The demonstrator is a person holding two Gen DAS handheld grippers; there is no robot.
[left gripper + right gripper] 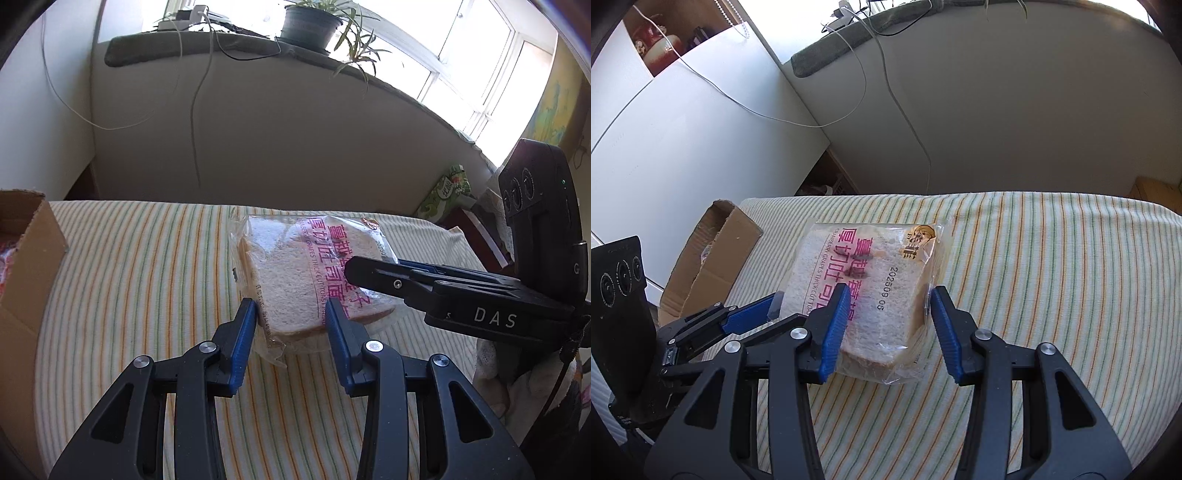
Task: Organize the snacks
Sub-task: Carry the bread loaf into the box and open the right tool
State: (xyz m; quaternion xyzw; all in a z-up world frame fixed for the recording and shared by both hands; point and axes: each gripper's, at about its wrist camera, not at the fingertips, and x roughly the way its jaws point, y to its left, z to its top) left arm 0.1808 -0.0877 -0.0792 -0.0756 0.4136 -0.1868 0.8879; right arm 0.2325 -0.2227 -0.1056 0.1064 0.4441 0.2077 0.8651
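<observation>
Two grippers, left (291, 314) and right (888, 306), are pinching one bagged bread pack (864, 295); cardboard box (713, 258) at ten o'clock.

Ahead of the tongs, beyond the striped cloth (147, 266), a plain pale wall (277, 140) rises to a sill holding a potted plant (310, 22). Bright daylight fills the windows (461, 62); cables (886, 74) hang down the wall.
</observation>
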